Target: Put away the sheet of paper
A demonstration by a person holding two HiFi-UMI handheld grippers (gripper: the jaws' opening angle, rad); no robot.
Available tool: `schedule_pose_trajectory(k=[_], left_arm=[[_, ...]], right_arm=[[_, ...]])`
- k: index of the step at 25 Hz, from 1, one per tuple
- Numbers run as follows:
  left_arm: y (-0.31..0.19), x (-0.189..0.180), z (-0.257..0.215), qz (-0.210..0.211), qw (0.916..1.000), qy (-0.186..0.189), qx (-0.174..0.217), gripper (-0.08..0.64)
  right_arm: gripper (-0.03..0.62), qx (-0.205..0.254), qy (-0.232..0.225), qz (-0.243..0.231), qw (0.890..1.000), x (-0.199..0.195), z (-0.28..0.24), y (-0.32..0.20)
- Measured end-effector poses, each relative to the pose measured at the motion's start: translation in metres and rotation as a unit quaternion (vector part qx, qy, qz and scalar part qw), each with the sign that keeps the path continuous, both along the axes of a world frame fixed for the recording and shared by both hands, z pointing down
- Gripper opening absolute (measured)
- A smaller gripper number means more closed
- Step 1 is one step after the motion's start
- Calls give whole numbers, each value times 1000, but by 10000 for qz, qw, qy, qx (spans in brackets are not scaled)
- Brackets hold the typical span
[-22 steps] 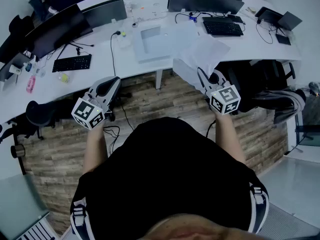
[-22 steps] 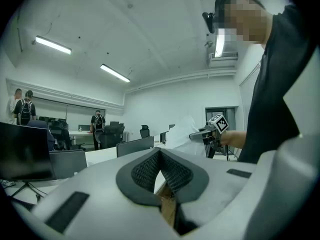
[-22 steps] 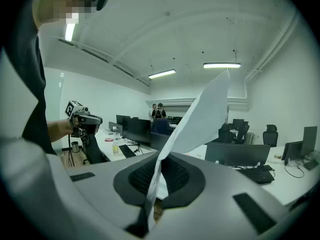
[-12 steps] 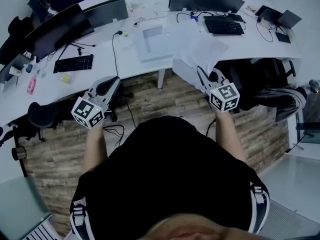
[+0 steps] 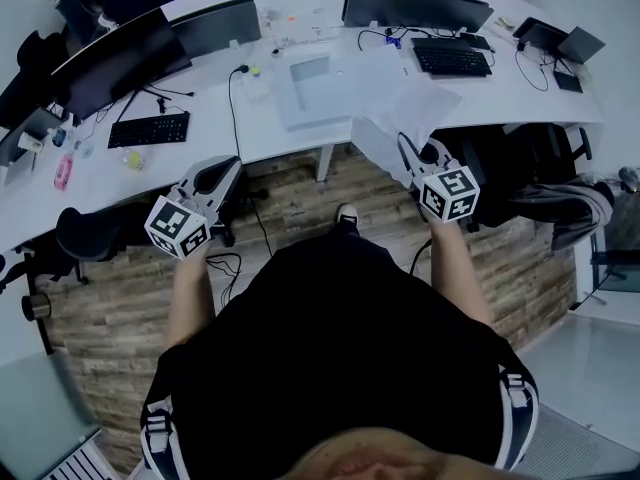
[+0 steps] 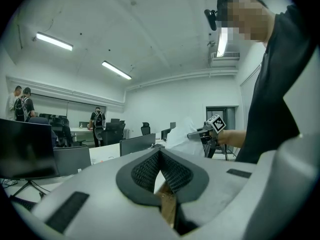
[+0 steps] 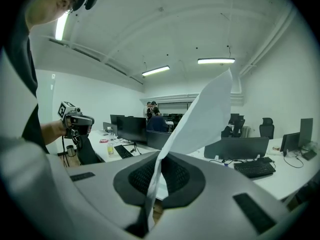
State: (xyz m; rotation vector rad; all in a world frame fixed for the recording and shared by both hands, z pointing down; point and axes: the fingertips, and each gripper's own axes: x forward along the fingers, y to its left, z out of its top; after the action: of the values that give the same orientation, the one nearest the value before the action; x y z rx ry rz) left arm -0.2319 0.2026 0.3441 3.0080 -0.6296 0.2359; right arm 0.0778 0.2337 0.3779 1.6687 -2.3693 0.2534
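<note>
Right tongs (image 5: 404, 151) are clamped on the paper's (image 5: 405, 108) near edge, and the sheet rises forward toward the counter (image 5: 270, 140). Left tongs (image 5: 222, 168) are together, empty, well aside. Looks like the right's move, straight ahead.

Curved white desk (image 5: 292, 138) with monitors (image 5: 415, 6) over wood-plank floor (image 5: 300, 194).

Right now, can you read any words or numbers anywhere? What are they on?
No words or numbers can be read in any view.
Left marker cube: black-and-white square pattern, no words.
Right marker cube: the same kind of pattern, no words.
Sheet of paper: the side that shows looks blank.
Left keyboard and right keyboard: key print too small to read.
</note>
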Motion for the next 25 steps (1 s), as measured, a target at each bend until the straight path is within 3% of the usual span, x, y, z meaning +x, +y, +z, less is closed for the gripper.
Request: schedule_pose_trajectory(k=[14,25], left_arm=[[-48,5,9,-175,9997,-140,-138,21],[-80,13,12,-351,9990,-177,-209,21]], right_arm=[[15,-289,-195,-22,9994,18,23,-66],[15,-396,18,-126,9991,32,36,-107]])
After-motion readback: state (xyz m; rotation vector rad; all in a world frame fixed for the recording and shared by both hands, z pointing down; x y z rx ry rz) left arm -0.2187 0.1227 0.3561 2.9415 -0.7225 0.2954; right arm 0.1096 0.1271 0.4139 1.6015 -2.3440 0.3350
